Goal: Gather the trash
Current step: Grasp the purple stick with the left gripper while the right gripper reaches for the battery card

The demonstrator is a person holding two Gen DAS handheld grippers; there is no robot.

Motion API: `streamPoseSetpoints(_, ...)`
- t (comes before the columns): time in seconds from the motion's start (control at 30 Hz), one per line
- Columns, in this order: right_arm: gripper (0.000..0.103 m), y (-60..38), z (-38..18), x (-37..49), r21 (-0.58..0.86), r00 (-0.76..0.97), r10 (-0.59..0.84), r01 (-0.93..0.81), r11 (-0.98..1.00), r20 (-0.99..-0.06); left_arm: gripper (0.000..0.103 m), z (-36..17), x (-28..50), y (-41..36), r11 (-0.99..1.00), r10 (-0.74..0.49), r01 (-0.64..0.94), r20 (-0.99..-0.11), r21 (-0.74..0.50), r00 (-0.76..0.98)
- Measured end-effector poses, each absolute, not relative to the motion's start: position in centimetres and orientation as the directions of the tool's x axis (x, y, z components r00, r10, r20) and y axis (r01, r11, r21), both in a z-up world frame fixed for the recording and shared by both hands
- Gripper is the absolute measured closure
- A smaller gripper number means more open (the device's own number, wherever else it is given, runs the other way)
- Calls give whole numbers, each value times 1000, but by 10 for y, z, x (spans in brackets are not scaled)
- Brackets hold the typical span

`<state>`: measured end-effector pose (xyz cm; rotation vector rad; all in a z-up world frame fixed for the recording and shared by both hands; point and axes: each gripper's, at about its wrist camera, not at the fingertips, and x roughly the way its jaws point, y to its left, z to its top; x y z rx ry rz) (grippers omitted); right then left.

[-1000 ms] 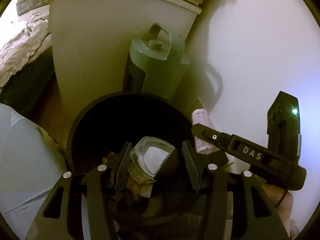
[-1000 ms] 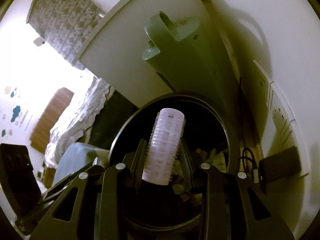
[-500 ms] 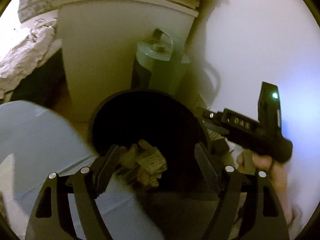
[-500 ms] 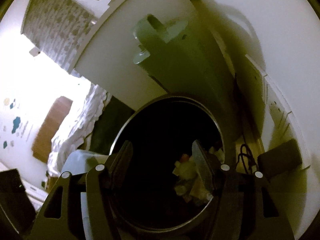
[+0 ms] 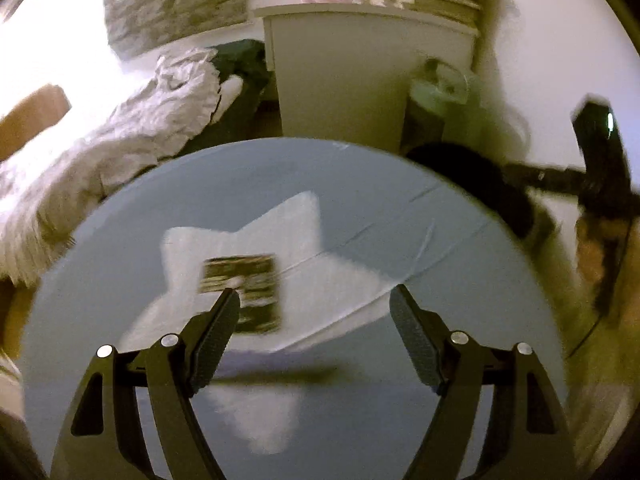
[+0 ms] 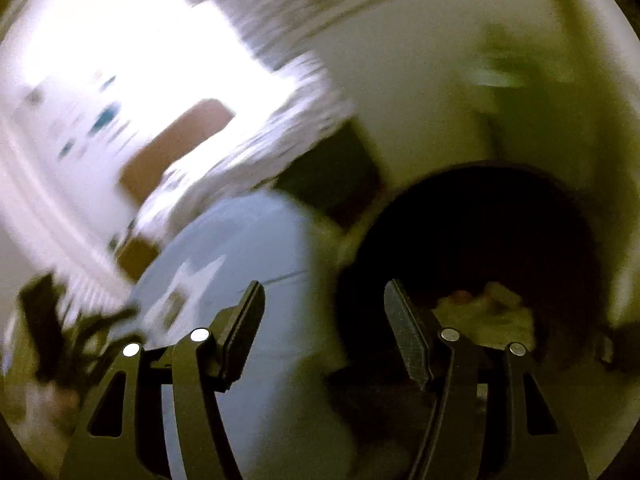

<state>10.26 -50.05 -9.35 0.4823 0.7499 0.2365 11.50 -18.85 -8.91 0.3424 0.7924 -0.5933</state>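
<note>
Left gripper (image 5: 314,312): jaws spread wide with nothing between them, having just been opening; poised over the round blue table (image 5: 120,208), probably lined up for the next pickup.
Left finger (image 5: 218,328): tip overlapping the near edge of the dark packet in this view; contact not discernible through the blur.
Dark packet (image 5: 244,280): small printed rectangle, apparently a wrapper, lying flat on a white sheet (image 5: 280,232) on the table; judged the next piece of trash.
Right gripper (image 6: 324,304): jaws parted and empty, having just been opening; aimed between the table edge and the bin, seemingly turning away toward the table.
Black bin (image 6: 480,208): open-topped, on the floor just beside the table, so dropping calls for only a short reach; crumpled scraps (image 6: 484,308) visible at the bottom.
Same bin, left view (image 5: 476,172): rim showing past the far right edge of the table.
Right gripper, left view (image 5: 596,160): blurred black body held up near the wall, beyond the bin.
Surroundings: white cabinet (image 5: 360,80) behind the table, rumpled bedding (image 5: 152,112) to its left.
Task progress: some trash binned; packet not yet gripped.
</note>
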Motion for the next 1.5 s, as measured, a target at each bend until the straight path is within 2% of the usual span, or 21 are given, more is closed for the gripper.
streamPoseSetpoints(0.17, 40, -422, -79, 114, 433, 586, 519, -296, 852, -622, 26, -102, 121, -164, 617, -368, 751, -759, 233, 537)
streamPoseSetpoints(0.27, 40, -392, -73, 123, 413, 532, 553, -369, 833, -641, 27, -110, 130, -154, 554, -379, 796, -777, 244, 502)
streamPoseSetpoints(0.33, 40, -377, -69, 129, 393, 506, 556, -399, 828, -659, 27, -113, 137, -152, 529, -407, 823, -788, 209, 462)
streamPoseSetpoints(0.47, 40, -344, -62, 148, 334, 459, 545, -464, 821, -702, 43, -122, 137, -162, 462, -437, 870, -810, 171, 391)
streamPoseSetpoints(0.53, 40, -329, -59, 157, 301, 445, 532, -490, 818, -721, 57, -123, 135, -161, 471, -465, 876, -813, 108, 350)
streamPoseSetpoints(0.6, 40, -315, -60, 165, 265, 432, 517, -519, 813, -739, 64, -125, 131, -155, 512, -476, 857, -815, 50, 332)
streamPoseSetpoints(0.7, 40, -288, -64, 181, 215, 404, 496, -566, 795, -769, 71, -125, 110, -146, 545, -478, 837, -804, 44, 353)
streamPoseSetpoints(0.8, 27, -265, -74, 192, 174, 370, 477, -616, 768, -797, 71, -124, 89, -143, 568, -463, 822, -810, 40, 359)
streamPoseSetpoints(1.03, 26, -217, -92, 217, 84, 328, 414, -691, 718, -849, 68, -123, 86, -141, 625, -441, 779, -807, 37, 392)
streamPoseSetpoints(1.1, 30, -210, -104, 225, 77, 305, 377, -681, 728, -874, 72, -124, 90, -142, 636, -443, 771, -805, 29, 395)
streamPoseSetpoints(1.13, 36, -208, -105, 225, 35, 339, 357, -681, 732, -870, 75, -124, 91, -141, 640, -440, 768, -805, 31, 398)
streamPoseSetpoints(1.17, 41, -209, -105, 225, 40, 341, 361, -677, 735, -868, 84, -124, 92, -141, 650, -430, 759, -804, 39, 410)
streamPoseSetpoints(1.23, 47, -215, -104, 226, 56, 351, 363, -648, 760, -863, 86, -123, 97, -139, 671, -430, 741, -803, 21, 413)
streamPoseSetpoints(1.37, 69, -231, -90, 218, 134, 378, 436, -610, 781, -817, 87, -122, 106, -134, 726, -407, 688, -798, 14, 445)
streamPoseSetpoints(1.5, 82, -255, -72, 210, 184, 439, 457, -535, 825, -774, 87, -114, 106, -131, 752, -438, 658, -782, -47, 444)
